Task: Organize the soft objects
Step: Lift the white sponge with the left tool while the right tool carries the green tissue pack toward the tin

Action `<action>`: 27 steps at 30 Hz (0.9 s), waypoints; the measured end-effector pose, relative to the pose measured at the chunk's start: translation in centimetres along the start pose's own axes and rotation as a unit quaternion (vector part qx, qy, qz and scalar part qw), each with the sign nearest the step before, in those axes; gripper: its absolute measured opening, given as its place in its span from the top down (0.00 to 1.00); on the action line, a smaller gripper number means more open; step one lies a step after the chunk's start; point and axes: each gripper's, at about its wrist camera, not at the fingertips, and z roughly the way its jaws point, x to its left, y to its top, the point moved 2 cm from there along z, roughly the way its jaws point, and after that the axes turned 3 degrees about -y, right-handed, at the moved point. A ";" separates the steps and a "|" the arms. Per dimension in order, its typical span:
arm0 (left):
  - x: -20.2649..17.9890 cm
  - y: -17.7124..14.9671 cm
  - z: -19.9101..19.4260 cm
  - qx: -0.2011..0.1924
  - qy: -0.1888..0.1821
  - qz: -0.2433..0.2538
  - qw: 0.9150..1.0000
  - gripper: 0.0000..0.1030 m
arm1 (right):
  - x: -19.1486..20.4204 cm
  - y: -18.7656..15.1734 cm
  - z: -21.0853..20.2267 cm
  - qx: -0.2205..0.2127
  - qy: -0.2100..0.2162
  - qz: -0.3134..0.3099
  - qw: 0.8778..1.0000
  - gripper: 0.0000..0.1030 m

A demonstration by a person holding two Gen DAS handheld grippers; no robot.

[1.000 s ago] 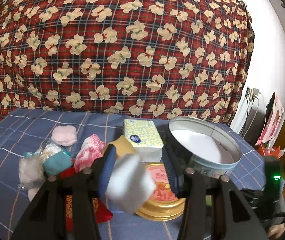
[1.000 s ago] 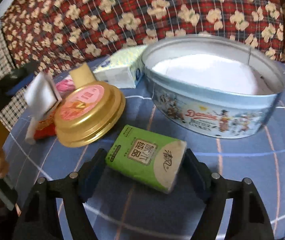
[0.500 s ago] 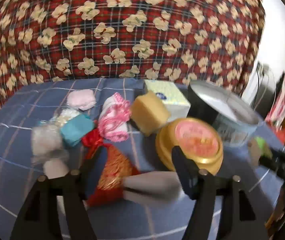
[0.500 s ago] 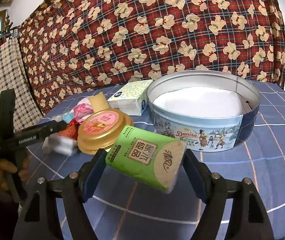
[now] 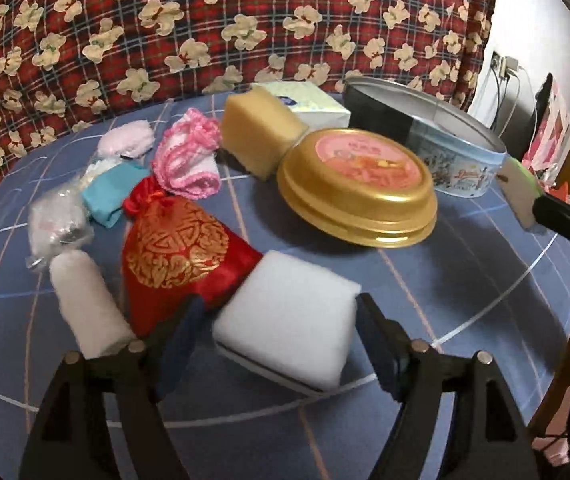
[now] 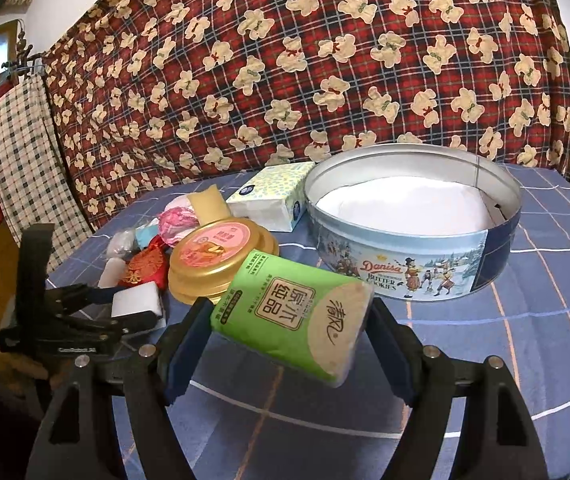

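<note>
My left gripper (image 5: 281, 340) is shut on a white sponge block (image 5: 289, 320), held low over the blue checked tablecloth (image 5: 465, 304); it also shows in the right wrist view (image 6: 137, 304). My right gripper (image 6: 289, 344) is shut on a green tissue pack (image 6: 293, 312) and holds it above the cloth, in front of the open round blue cookie tin (image 6: 413, 240), which has a white lining inside. A pile of soft things lies left of the tin: a red and gold pouch (image 5: 173, 248), a pink frilled cloth (image 5: 189, 156), a yellow sponge (image 5: 261, 128).
A gold round lidded tin (image 5: 357, 188) sits between the pile and the cookie tin. A patterned tissue box (image 6: 273, 196) stands behind it. A white roll (image 5: 85, 308), a teal cloth (image 5: 105, 192) and a wrapped bundle (image 5: 57, 220) lie at the left. A red plaid blanket hangs behind.
My left gripper has dropped from up near the tin to low over the cloth beside the red pouch, still with the white sponge. My right gripper has lifted the green pack off the cloth.
</note>
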 end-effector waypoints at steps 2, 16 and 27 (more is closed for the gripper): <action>-0.3 0.0 0.4 -0.001 -0.001 -0.002 1.000 0.41 | 0.1 -0.1 -0.1 -0.001 -0.002 -0.004 1.000 0.23; -0.8 -0.3 -4.8 -0.042 -0.072 0.038 0.996 0.45 | -1.5 1.7 -3.6 -0.094 -0.014 0.003 0.995 0.23; -3.1 6.1 -6.6 -0.159 -0.089 0.005 0.983 0.45 | -8.2 5.8 -2.4 -0.160 -0.178 -0.004 0.971 0.23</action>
